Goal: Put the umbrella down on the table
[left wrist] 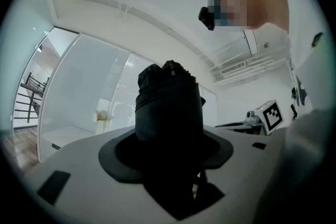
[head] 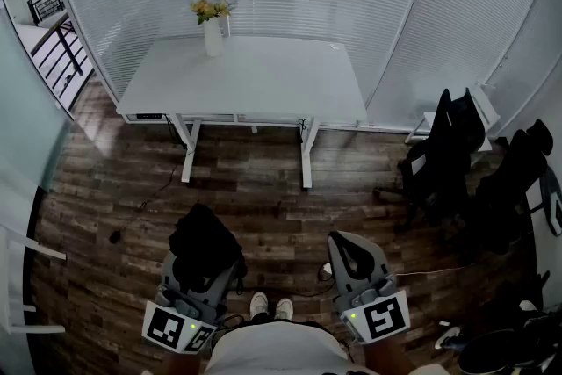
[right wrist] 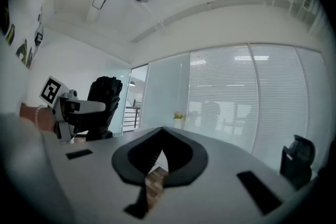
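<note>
A folded black umbrella (head: 204, 243) stands upright between the jaws of my left gripper (head: 207, 270), low at the left above the wooden floor. In the left gripper view the umbrella (left wrist: 169, 105) fills the middle, with the dark pads (left wrist: 210, 150) pressed around it. My right gripper (head: 348, 248) hangs beside it at the right, its jaws together at the tips with nothing between them (right wrist: 160, 150). The right gripper view also shows the umbrella (right wrist: 105, 93) off to the left. The white table (head: 263, 75) stands well ahead, across the floor.
A white vase with yellow flowers (head: 213, 32) sits at the table's back left. Black office chairs (head: 450, 155) stand at the right. Glass walls with blinds enclose the room, a cable runs on the floor (head: 158, 189), and my shoes (head: 270, 306) show between the grippers.
</note>
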`<state>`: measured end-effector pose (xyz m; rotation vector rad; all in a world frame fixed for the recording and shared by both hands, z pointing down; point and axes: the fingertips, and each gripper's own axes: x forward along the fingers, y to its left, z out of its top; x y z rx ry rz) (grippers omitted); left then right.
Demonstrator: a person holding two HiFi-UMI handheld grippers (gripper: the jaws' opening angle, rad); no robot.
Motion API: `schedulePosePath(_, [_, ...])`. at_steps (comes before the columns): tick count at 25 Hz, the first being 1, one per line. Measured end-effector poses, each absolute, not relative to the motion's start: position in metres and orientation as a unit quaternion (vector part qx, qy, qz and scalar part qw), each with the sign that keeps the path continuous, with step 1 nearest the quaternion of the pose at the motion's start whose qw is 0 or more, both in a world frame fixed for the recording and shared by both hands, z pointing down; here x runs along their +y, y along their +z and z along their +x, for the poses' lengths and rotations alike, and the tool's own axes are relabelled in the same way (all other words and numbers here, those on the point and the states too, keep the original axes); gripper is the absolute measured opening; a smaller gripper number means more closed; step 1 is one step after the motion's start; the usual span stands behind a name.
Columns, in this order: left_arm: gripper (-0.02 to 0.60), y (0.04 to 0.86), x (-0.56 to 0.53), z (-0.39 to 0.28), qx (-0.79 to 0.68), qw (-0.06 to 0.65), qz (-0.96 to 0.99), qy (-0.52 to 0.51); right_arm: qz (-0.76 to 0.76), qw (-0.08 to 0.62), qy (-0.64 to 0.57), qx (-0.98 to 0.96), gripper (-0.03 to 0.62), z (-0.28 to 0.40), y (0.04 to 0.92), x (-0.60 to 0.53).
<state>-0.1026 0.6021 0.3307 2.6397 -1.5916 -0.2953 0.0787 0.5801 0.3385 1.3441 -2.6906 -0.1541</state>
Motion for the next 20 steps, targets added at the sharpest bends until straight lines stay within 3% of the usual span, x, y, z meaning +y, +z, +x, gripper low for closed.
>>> schedulePosePath(11, [0.268,0.335,0.601,-0.147,-0.505,0.025,0.858,-0.093,0.46,0.03,-0.055,-0.886,0.009,0.029,0.329,0.582])
schedulePosePath(20, [0.267,0.337,0.551,-0.147,-0.505,0.019,0.858,-0.093,0.46,0.032,-0.049,-0.886,0.009,0.029,0.341,0.531])
